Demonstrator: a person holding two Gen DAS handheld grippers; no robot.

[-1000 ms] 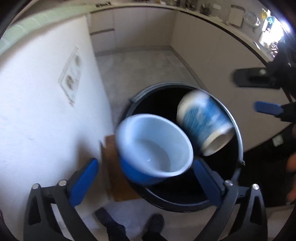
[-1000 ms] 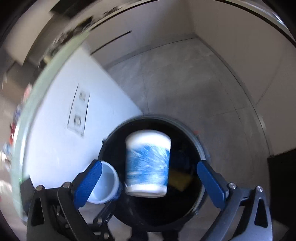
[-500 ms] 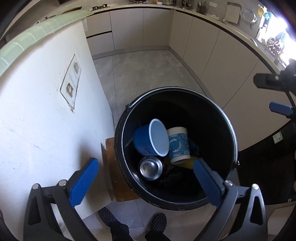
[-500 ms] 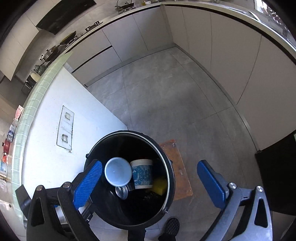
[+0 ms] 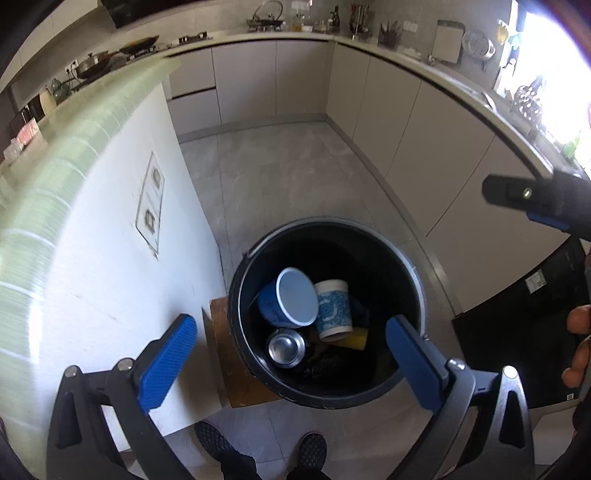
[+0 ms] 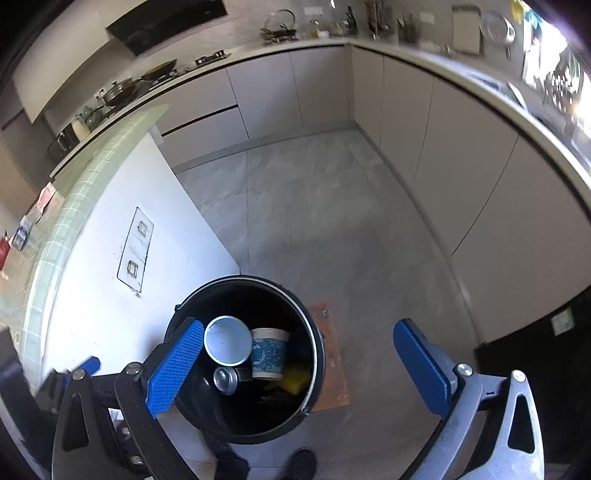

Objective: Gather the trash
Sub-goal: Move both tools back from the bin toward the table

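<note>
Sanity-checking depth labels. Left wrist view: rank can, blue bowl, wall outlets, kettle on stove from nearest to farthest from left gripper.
1. Can: bin bottom, just ahead of the left gripper.
2. Blue bowl: in bin, behind can.
3. Wall outlets: island side, left.
4. Kettle: far counter.

The bin [image 5: 413,273] is black. Inside it, beside the blue bowl [image 5: 286,304] with pale inside, lies a white cup [image 5: 333,308] with blue pattern, a silver can [image 5: 286,347] and something yellow [image 5: 356,339].
</note>
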